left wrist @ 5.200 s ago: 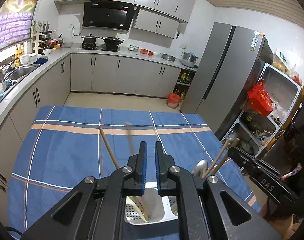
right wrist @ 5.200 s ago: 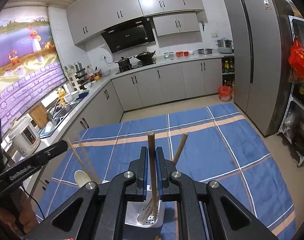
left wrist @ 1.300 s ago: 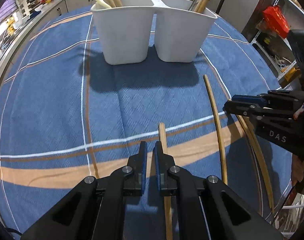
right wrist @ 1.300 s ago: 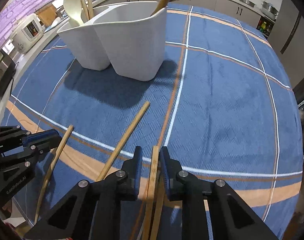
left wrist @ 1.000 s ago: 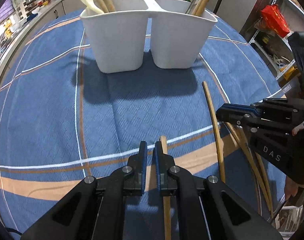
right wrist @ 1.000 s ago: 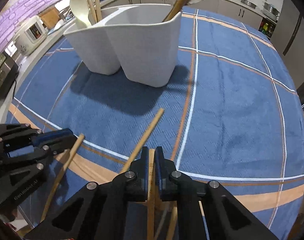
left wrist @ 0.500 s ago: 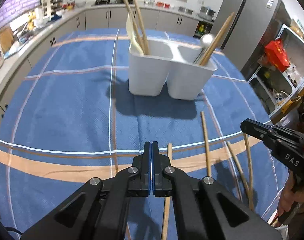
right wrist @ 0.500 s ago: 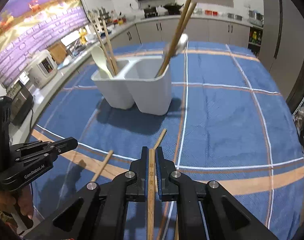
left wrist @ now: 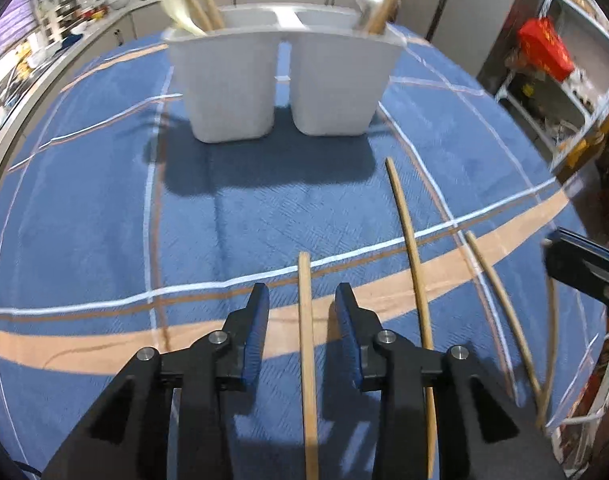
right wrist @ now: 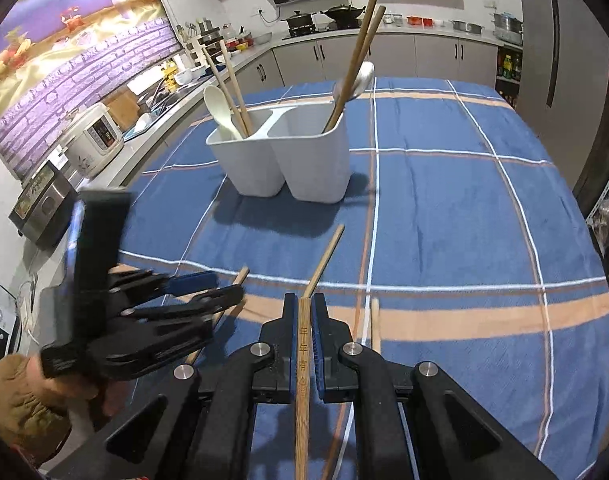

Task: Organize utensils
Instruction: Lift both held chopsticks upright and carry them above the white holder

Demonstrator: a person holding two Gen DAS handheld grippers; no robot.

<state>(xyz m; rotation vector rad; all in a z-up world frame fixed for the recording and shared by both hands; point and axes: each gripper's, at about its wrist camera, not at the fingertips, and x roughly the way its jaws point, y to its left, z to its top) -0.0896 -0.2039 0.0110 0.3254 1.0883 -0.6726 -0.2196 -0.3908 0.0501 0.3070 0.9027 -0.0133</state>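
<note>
On a table covered with a blue plaid tablecloth (left wrist: 84,208), a white two-compartment utensil holder (left wrist: 280,80) is set upright. In the right wrist view, a cream plastic spoon (right wrist: 218,110) and two wooden chopsticks are seen leaning in its left compartment, while a metal spoon (right wrist: 360,76) and another pair of chopsticks (right wrist: 354,60) are propped in the right one.

The left gripper (left wrist: 302,300) is pointed steeply down at the cloth, and its jaws have just been opening. A loose wooden chopstick (left wrist: 306,344) is framed between the blue-padded fingers (left wrist: 256,332), flat on the cloth, with clear gaps on both sides, so it is not gripped. Further to the right in that view, a longer chopstick (left wrist: 408,240) and another curved-looking one (left wrist: 500,300) are laid on the cloth, well apart from the holder.

The right gripper (right wrist: 303,304) is clamped on an engraved chopstick (right wrist: 302,364), which is pinched between the pads and run back along the tool's midline. Just beyond its tip, a chopstick on the cloth (right wrist: 324,260) is seen pointing towards the holder. At the lower left of the right wrist view, the left gripper is held by a person's hand (right wrist: 64,390) in a brown sleeve (right wrist: 16,408).
</note>
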